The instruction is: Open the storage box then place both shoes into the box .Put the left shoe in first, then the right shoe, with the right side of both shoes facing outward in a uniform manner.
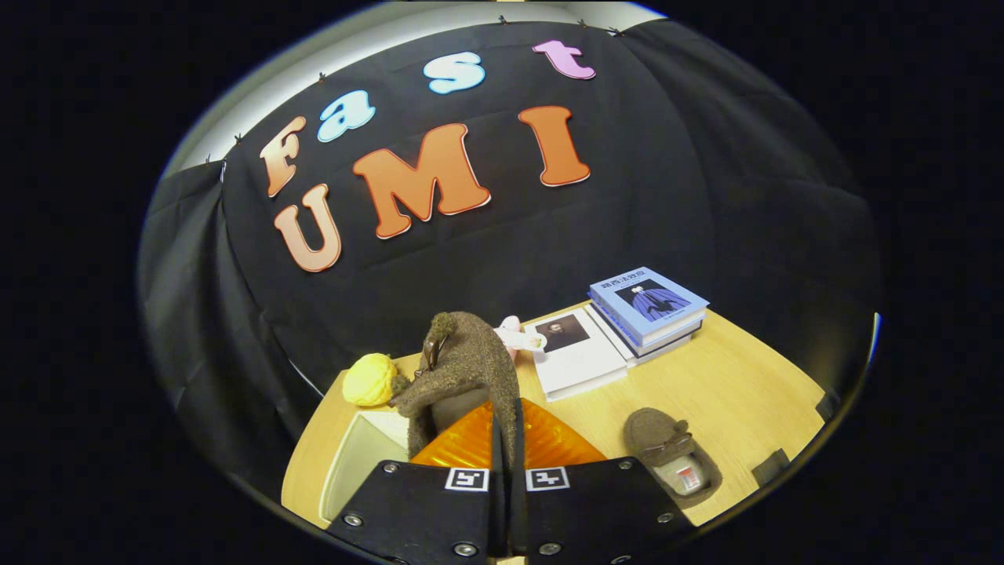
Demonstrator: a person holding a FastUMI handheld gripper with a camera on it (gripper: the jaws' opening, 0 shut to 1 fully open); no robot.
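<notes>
Wooden table [745,392], hand-held gripper [507,463] clamped on upright shoe [471,369], toe up.

This is a recording booth, not a real home: black cloth [706,196] hangs as wall behind a small wooden table [745,392]. Household things lie on it (books [647,306], a yellow toy [370,379]), arranged like a staged test scene.
</notes>
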